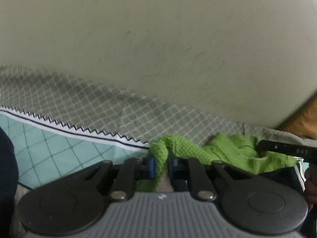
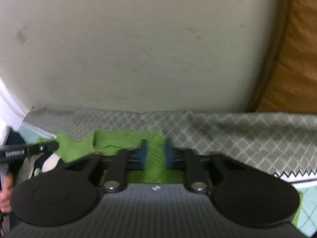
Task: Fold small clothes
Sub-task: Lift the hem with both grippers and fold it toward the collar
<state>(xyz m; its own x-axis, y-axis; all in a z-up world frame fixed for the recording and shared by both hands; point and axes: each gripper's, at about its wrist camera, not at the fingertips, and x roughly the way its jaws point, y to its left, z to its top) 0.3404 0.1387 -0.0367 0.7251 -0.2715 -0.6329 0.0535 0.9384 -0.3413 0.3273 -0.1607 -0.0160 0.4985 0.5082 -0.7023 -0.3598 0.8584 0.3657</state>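
Note:
A bright green knit garment (image 1: 227, 152) is bunched over a grey diamond-patterned cloth (image 1: 99, 103). In the left wrist view my left gripper (image 1: 160, 165) is shut on a raised fold of it, which stands pinched between the blue pads. A black finger of the right gripper (image 1: 287, 150) reaches onto the garment's right end. In the right wrist view the green garment (image 2: 118, 138) lies flatter, and my right gripper (image 2: 155, 154) is shut on its edge. The left gripper's finger (image 2: 29, 150) rests on its left end. The picture is blurred.
The grey cloth (image 2: 237, 130) has a zigzag border and a teal checked part (image 1: 49, 150). It lies at the near edge of a pale table (image 1: 158, 29). Brown floor (image 2: 297, 59) shows past the table's right edge. A person's hand (image 2: 6, 194) is at lower left.

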